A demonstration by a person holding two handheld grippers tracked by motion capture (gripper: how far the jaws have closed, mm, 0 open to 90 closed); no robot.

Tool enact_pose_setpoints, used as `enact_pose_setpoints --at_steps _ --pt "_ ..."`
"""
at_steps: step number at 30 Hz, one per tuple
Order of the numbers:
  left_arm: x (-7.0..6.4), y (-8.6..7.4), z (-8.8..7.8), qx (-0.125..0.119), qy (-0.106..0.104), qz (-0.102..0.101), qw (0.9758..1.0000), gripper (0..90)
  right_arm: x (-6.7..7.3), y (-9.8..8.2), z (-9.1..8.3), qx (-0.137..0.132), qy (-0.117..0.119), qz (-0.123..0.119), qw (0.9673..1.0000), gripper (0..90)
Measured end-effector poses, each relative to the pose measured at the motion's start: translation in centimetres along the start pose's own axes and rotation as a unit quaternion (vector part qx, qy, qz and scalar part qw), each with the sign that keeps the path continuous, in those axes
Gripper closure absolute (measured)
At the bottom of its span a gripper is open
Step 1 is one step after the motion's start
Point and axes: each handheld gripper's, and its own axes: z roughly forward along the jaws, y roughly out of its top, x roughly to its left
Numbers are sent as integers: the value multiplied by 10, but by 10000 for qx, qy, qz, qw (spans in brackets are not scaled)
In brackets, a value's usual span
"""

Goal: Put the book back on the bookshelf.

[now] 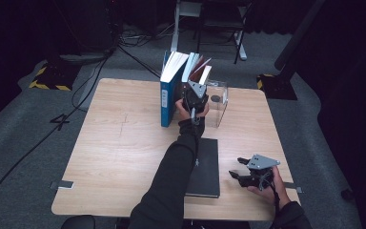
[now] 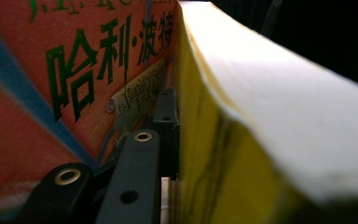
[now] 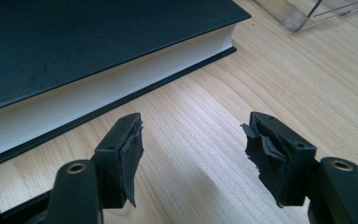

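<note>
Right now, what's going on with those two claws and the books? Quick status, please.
Left gripper shut on yellow-edged book in the upright row. Right gripper open, empty, over table beside flat black book. Red book crowds the left jaw.

- Left gripper (image 1: 194, 98): in the high view, the jaws were hidden behind its grey plate and the hand, among the books.
- Left gripper view: one jaw showed beside the yellow book (image 2: 242, 140); the other was hidden behind that book. Whether the pads pressed could not be told.
- Yellow book: near end blurred, lower part cut off by the frame's edge.
- Red book (image 2: 51, 79): cover lettering cut off at the top edge.
- Black book (image 1: 206, 167): near left part hidden under the sleeve in the high view; cut off at the left and top edges in the right gripper view.
- Clear stand (image 3: 307, 11): mostly cut off at the top edge.
- Blue binder (image 1: 167, 95): spine label too small to read.
</note>
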Motion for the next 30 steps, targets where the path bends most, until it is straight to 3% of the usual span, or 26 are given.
enact_pose_setpoints --at_steps 6,9,13,15,21,25,30 --pt "-2 -2 -4 184 -163 263 9994 653 -1 -2 1 62 -7 -21 10000 354" --pt "-1 1 -5 319 -217 277 9989 653 -2 -2 1 84 -13 1 10000 349" --pt "-3 11 -8 445 -311 627 9966 582 -1 -2 1 106 -4 2 9999 347" --pt "-4 16 -7 584 -294 643 9958 574 -2 -2 2 147 -16 -4 9999 347" --pt "-4 30 -11 584 -335 659 9956 559 -2 -2 3 210 -21 -3 9998 347" --pt "-8 39 -8 816 -146 758 9937 574 -2 -1 4 302 -58 6 9995 348" --pt "-10 47 -2 1064 84 796 9911 661 -1 -1 6 398 -28 -2 9992 349"
